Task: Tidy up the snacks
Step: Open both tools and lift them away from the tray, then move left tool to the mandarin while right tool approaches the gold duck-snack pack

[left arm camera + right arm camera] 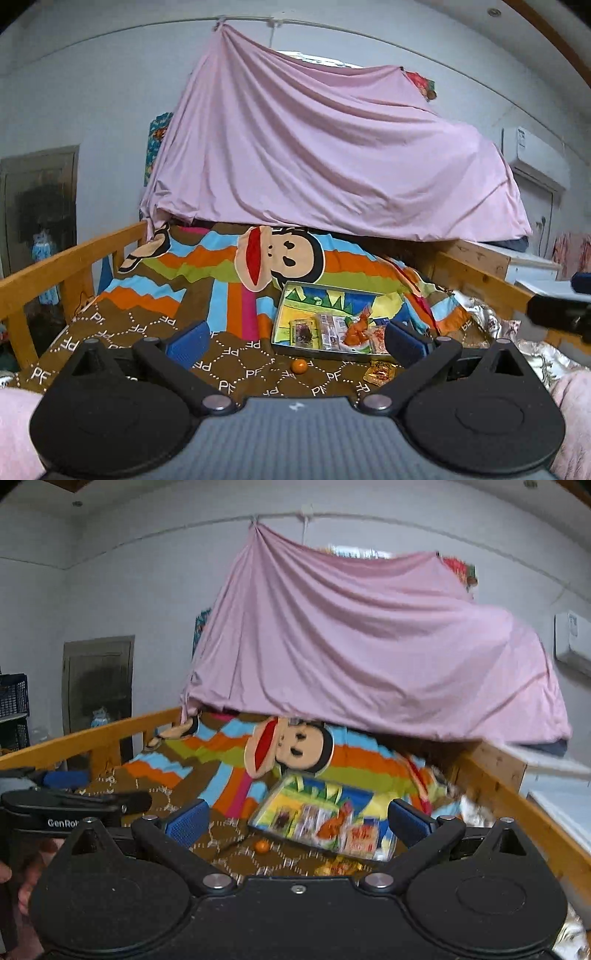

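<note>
A shallow box with a colourful picture lining lies on the bed and holds several snack packets. It also shows, blurred, in the right wrist view. A small orange ball-shaped snack and a yellow-red packet lie on the brown blanket in front of the box. They also show in the right wrist view as the orange ball and the packet. My left gripper is open and empty, short of the box. My right gripper is open and empty too.
The bed has wooden rails on the left and right. A striped blanket with a monkey face covers it. A pink sheet hangs behind. The left gripper body shows at the right view's left edge.
</note>
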`<act>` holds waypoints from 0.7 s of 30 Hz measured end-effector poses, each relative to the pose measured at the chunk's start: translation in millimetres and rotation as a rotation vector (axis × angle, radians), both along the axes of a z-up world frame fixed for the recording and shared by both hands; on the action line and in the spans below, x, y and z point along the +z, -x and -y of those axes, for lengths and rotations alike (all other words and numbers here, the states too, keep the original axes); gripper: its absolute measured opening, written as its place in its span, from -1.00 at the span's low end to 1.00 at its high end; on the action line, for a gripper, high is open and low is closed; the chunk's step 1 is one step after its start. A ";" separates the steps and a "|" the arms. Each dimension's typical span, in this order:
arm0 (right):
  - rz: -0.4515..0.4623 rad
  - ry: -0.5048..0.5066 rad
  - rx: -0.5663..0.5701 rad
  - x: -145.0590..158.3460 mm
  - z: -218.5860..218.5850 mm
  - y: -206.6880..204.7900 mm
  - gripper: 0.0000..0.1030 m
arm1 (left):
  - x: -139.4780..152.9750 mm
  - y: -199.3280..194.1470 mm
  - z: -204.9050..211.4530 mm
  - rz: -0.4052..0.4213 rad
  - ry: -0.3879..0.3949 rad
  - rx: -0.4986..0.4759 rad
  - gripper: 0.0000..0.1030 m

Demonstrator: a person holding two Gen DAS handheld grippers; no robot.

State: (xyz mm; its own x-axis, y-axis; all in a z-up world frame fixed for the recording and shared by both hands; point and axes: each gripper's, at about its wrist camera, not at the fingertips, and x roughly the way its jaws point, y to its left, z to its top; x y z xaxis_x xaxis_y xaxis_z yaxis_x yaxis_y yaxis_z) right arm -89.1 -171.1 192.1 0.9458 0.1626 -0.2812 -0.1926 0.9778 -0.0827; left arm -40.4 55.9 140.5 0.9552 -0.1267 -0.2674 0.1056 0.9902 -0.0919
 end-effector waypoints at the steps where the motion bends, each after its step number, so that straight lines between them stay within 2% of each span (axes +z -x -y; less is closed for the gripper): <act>1: -0.023 -0.005 -0.001 -4.6 1.3 -2.7 0.99 | -2.7 -2.2 2.9 -0.006 -0.012 -0.004 0.99; 7: -0.151 0.025 -0.034 -39.0 5.5 -37.2 0.99 | -31.5 -30.0 10.9 -0.113 -0.082 -0.044 0.99; 13: -0.266 0.003 -0.037 -76.0 10.4 -93.1 0.99 | -54.1 -79.5 8.5 -0.254 -0.085 -0.034 0.99; 21: -0.380 -0.042 -0.044 -120.5 23.9 -171.0 0.99 | -73.8 -144.0 23.9 -0.329 -0.205 -0.040 0.99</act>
